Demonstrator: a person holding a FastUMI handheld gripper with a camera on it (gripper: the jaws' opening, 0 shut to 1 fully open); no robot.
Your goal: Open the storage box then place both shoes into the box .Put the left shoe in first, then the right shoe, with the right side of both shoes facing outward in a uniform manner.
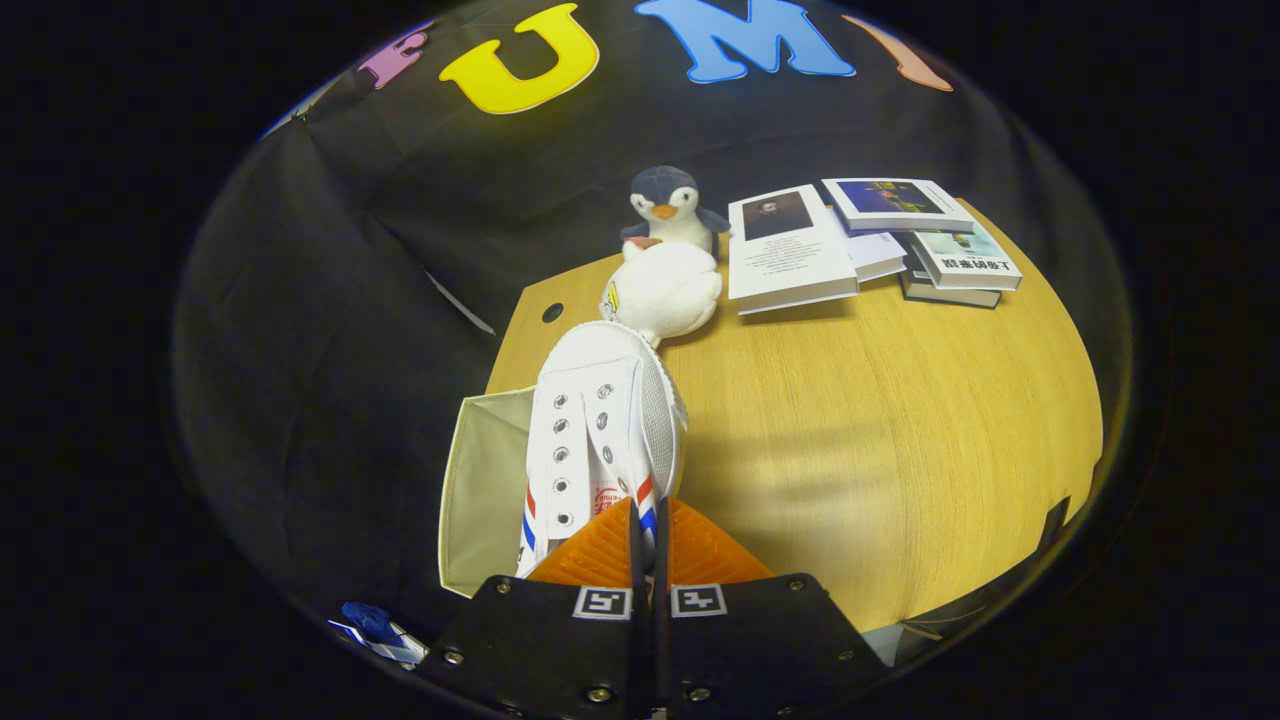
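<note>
Gripper point(648, 530) at frame bottom, fingers pinched nearly together on the side wall of a white canvas sneaker with red-blue stripes point(600, 440). Sneaker hangs toe-forward over a beige fabric storage box point(480, 490) at the wooden table's point(880, 430) left edge. Beyond the toe: white plush toy point(668, 290), grey penguin plush point(668, 205). Upper right: scattered paperback books point(870, 240).

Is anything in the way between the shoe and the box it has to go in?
Nothing visible blocks it. The fingers are shut on the white shoe, which hangs right beside the open beige box. The plush toys and books sit farther off on the table.
</note>
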